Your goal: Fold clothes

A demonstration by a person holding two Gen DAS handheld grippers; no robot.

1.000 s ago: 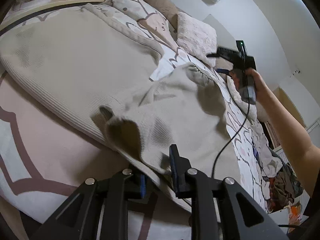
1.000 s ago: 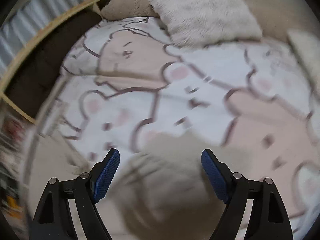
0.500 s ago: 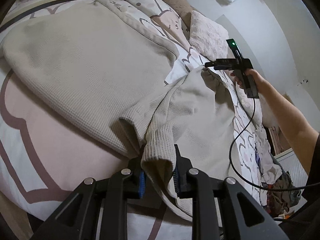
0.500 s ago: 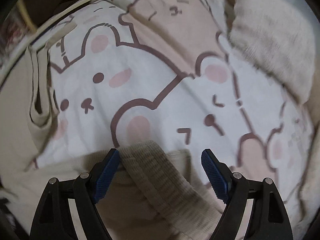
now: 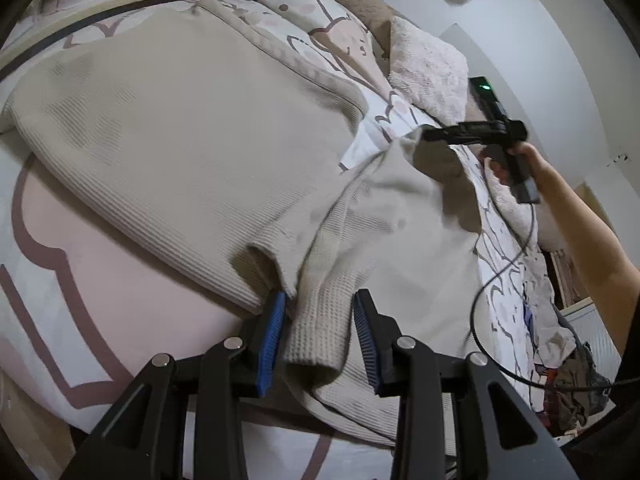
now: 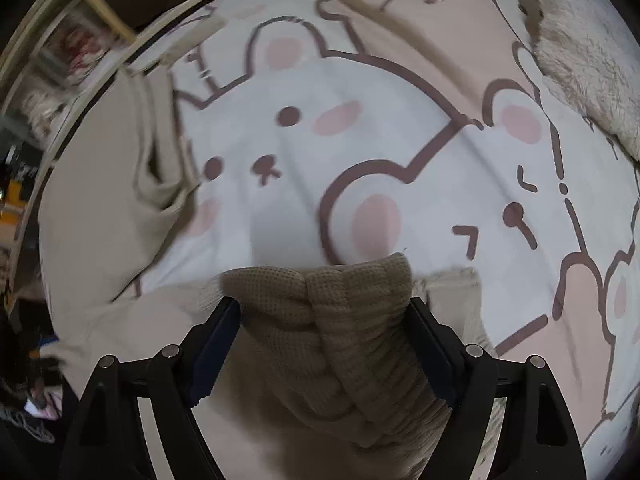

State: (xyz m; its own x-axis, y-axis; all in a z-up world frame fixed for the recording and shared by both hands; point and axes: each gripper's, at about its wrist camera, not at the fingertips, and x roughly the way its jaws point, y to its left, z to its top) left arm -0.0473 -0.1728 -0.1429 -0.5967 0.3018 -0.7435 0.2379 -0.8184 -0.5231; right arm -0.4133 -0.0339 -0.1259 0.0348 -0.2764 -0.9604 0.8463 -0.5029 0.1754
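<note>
My left tongs (image 5: pixel 319 334) are opening around a bunched fold of the beige waffle-knit garment (image 5: pixel 192 128), which lies spread over the bedspread (image 6: pixel 280 208) ahead of them, the pads no longer pinching it. My right tongs (image 6: pixel 324 344) stand wide apart with the ribbed cuff (image 6: pixel 352 320) heaped between the pads, not yet clamped. The knit looks soft, light and floppy, so I would take it by that thicker ribbed edge.

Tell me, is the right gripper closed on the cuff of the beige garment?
No. In the right wrist view the right gripper stands wide open, with the ribbed cuff of the beige garment loose between its pads.
</note>
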